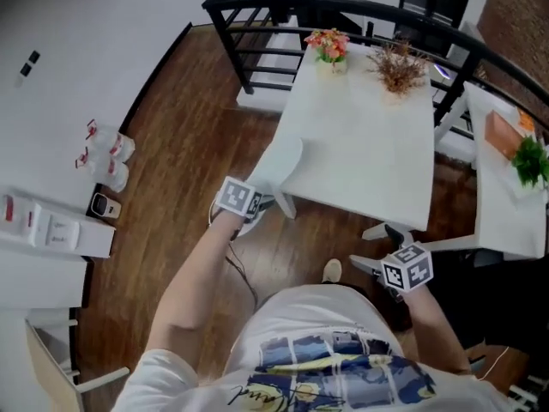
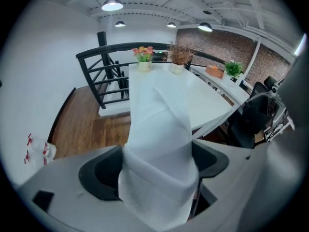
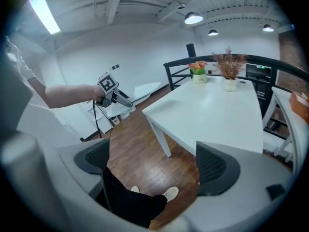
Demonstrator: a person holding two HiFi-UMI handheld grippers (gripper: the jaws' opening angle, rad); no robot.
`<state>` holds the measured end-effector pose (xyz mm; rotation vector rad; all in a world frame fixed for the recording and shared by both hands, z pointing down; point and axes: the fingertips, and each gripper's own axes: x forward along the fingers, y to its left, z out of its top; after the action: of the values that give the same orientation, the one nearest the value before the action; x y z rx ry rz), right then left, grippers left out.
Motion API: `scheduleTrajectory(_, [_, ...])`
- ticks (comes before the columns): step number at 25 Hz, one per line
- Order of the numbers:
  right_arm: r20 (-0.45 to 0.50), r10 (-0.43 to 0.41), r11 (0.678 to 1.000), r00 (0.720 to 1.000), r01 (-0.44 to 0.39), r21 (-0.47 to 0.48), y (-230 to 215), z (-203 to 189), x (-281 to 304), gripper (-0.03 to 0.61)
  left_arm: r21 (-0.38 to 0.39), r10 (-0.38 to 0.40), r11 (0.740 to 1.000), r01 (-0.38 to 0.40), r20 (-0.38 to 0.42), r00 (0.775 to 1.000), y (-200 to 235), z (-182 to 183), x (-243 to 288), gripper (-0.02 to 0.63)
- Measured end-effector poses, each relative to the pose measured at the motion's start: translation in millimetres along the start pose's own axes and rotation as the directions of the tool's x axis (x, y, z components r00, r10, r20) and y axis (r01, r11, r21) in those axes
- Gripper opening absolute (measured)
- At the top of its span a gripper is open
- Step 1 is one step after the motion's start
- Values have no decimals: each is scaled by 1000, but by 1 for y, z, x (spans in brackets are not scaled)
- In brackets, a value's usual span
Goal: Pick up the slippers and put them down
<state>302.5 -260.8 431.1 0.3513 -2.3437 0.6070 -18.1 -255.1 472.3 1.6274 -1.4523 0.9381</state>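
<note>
Head view, left claw (image 1: 257, 200) outstretched forward, clamping slipper (image 1: 281, 166)

Nothing legible; script on the shirt (image 1: 319, 314) seems too blurred.

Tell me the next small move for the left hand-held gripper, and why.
Probably lower the left hand-held gripper to set the white fabric slipper on the white rectangular table ahead. Its jaws are clamped on the slipper, which hangs in the air by the table's near edge.
</note>
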Motion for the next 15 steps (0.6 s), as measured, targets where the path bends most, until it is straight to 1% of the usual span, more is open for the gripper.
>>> scheduleTrajectory(6, [-47, 86, 990, 995, -90, -107, 102, 14, 53, 575, -130, 60, 990, -58, 13, 998, 68, -108, -65, 437])
scheduleTrajectory(10, [-68, 132, 979, 989, -141, -146, 174, 16, 82, 575, -204, 100, 974, -99, -5, 995, 110, -185, -105, 436])
scheduleTrajectory(13, [-82, 151, 971, 985, -163, -173, 217, 13, 104, 575, -249, 132, 960, -130, -10, 991, 139, -240, -127, 434])
scheduleTrajectory(15, [-94, 160, 967, 983, -175, -183, 245, 11, 121, 575, -281, 139, 950, -137, -15, 990, 154, -276, -139, 434])
